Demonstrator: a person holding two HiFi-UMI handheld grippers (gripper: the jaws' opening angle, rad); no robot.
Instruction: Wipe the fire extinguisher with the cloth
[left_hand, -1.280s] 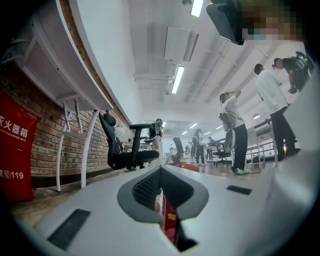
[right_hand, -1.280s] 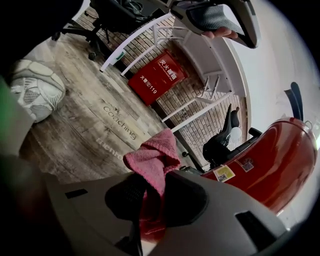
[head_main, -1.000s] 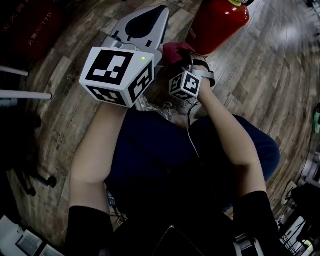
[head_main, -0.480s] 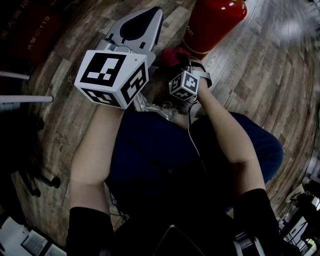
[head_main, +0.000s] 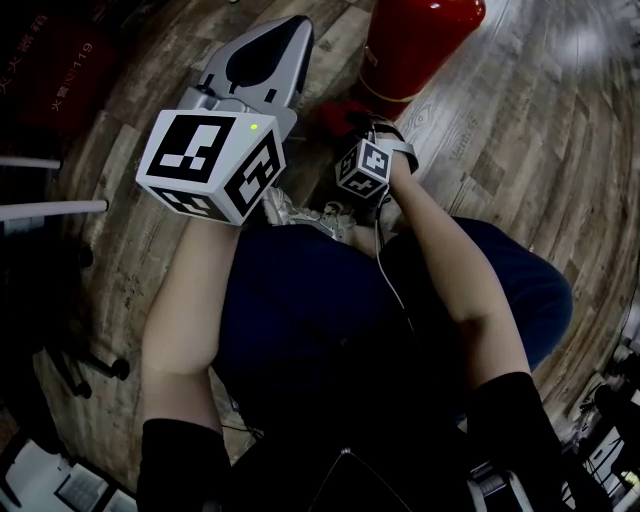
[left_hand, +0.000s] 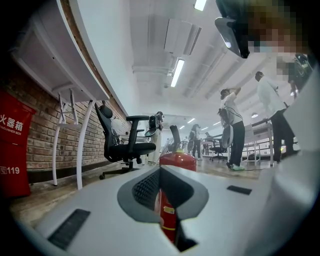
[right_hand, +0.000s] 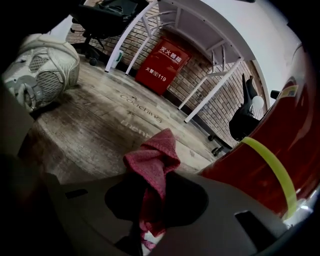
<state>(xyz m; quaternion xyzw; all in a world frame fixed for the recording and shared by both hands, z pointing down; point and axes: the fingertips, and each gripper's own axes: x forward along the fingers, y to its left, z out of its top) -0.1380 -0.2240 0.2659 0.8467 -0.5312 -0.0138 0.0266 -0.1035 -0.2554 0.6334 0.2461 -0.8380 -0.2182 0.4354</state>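
Clearly, the right gripper (right_hand: 157, 181) was clamped on a crumpled pink-red terry cloth (right_hand: 152, 165). The cloth's free end stuck up past the jaw tips, just beside the lower body of the red cylindrical fire extinguisher (right_hand: 280, 150) with its yellow-green band. That extinguisher stood upright on the grey-brown wooden plank floor (head_main: 520, 150). The left gripper (left_hand: 161, 172) hung to the cloth's left, its jaws pressed nearly together on nothing, with the extinguisher showing beyond through the slit.
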